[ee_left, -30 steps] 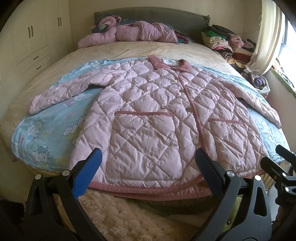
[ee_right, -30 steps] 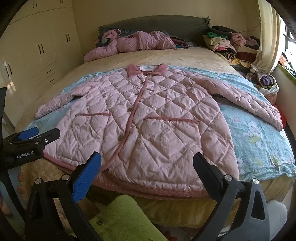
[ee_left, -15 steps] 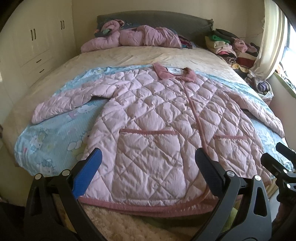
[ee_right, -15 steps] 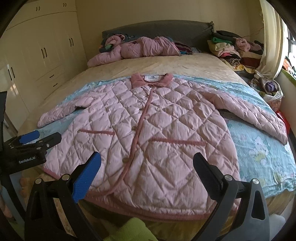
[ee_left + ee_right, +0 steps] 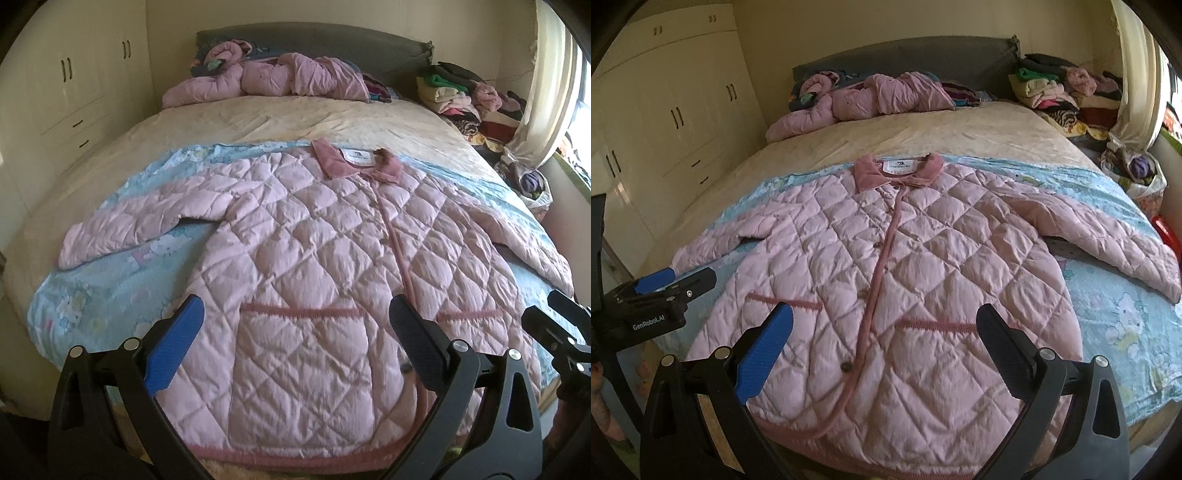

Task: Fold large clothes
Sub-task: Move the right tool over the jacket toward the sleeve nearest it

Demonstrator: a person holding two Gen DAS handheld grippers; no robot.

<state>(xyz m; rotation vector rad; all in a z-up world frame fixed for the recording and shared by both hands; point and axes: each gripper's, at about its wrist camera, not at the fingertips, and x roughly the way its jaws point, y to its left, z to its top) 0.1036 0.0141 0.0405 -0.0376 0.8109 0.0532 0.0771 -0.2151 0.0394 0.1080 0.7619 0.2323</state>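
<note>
Left hand-held gripper: released, jaws spread wide, holding nothing; I hover it over the near left pocket.
Right hand-held gripper: released too, empty, over the hem right of the button placket.
Quilted pink jacket: flat, face up on the blue cartoon blanket at the foot of the bed; buttoned, hem hanging just over the near edge, collar far, sleeves out to both sides.
Risk: padding is thick and slippery — a shallow pinch may catch only the top layer, so the fold drags crooked; a pull toward me could slide the whole thing off the edge.
Risk 2: springy quilting may reopen any fold.
Far: crumpled pink garment at the headboard, clothes pile by the curtain — apart from my work.
Change vs. earlier: I've raised and advanced both views; more jacket shows, less floor.
</note>
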